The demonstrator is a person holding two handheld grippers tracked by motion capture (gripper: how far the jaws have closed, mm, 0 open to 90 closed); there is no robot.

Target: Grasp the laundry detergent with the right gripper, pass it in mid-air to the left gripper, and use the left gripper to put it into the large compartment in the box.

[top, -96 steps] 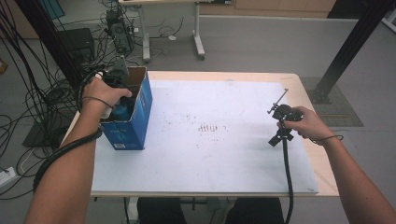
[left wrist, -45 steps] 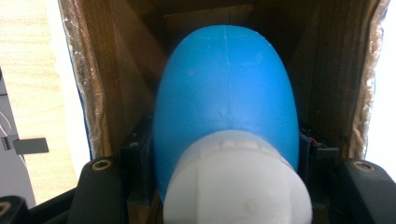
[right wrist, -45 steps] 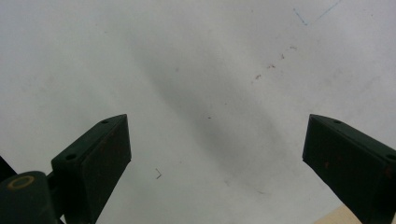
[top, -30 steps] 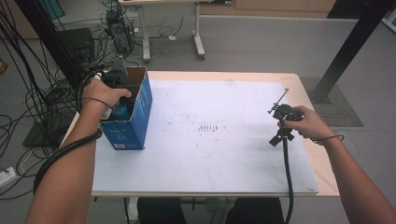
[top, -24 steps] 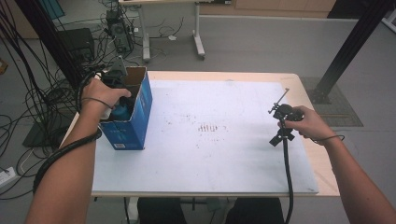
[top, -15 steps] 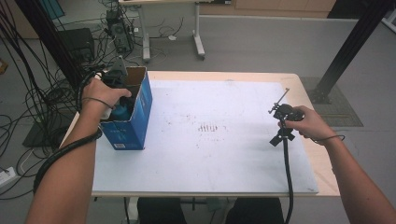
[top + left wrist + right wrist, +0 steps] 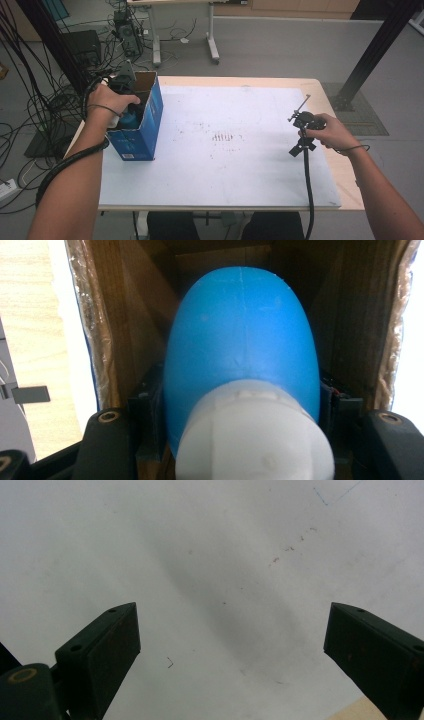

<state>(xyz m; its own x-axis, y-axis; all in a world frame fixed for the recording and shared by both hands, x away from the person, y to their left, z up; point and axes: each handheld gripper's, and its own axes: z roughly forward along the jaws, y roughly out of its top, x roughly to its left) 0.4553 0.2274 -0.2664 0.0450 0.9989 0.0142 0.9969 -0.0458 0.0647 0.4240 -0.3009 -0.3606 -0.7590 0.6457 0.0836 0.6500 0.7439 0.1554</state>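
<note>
Left tongs [image 7: 240, 405] grip blue bottle [image 7: 240, 335], box-hidden [image 7: 150, 120].

A white sheet [image 7: 240, 145] covers most of the table [image 7: 345, 180], whose pale wooden edge shows along the far side and at the right. Small reddish marks [image 7: 226, 136] speckle the middle of the sheet. Beyond the table, on the grey floor, stands the white leg of another desk [image 7: 212, 40]. A tangle of black cables [image 7: 45, 100] lies at the left, near a dark box [image 7: 82, 45]. A black post [image 7: 380, 45] slants up at the right.
</note>
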